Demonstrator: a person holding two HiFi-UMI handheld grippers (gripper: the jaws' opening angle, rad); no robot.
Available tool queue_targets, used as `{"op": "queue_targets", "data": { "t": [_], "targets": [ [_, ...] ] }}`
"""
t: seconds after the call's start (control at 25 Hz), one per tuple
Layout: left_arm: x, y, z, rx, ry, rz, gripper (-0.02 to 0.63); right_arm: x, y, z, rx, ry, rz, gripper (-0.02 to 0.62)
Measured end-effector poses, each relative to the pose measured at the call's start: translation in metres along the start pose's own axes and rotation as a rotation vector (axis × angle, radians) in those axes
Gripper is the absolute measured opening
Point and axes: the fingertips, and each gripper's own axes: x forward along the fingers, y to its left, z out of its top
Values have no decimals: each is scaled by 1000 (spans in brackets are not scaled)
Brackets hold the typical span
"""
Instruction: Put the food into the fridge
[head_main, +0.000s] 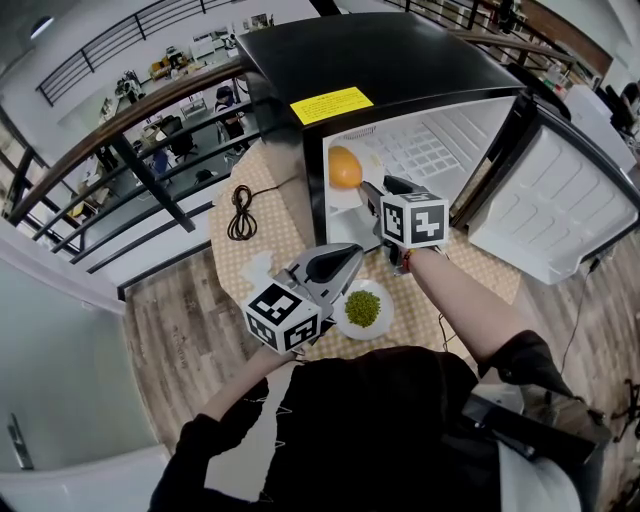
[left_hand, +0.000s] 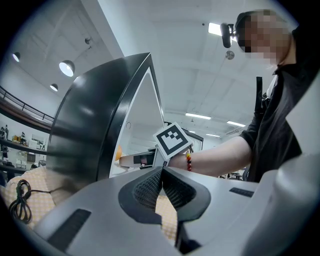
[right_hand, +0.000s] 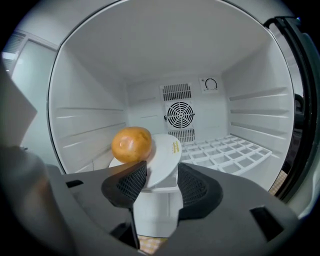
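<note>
Right claw reaches forward, jaws apart (left claw closed, held back)

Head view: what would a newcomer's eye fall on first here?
The open black fridge, with a round orange food on a white plate inside. The right gripper stands open about the plate's rim. A dish of green food waits on the table beside the shut left gripper.

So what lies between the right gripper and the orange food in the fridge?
Only the white plate carrying that food: its rim stands between the right gripper's open jaws, in the right gripper view.
</note>
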Motion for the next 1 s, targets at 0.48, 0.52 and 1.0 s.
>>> {"op": "queue_targets", "data": {
  "t": [0.48, 0.52, 1.0],
  "targets": [
    [-2, 2, -2, -5, -5, 2, 14, 0, -1, 1, -111, -12, -55, 202],
    [-3, 2, -2, -5, -6, 2, 14, -1, -1, 1, -121, -12, -56, 202],
    [-16, 9, -8, -36, 5, 8, 14, -14, 5, 9, -238, -82, -52, 192]
  ]
}}
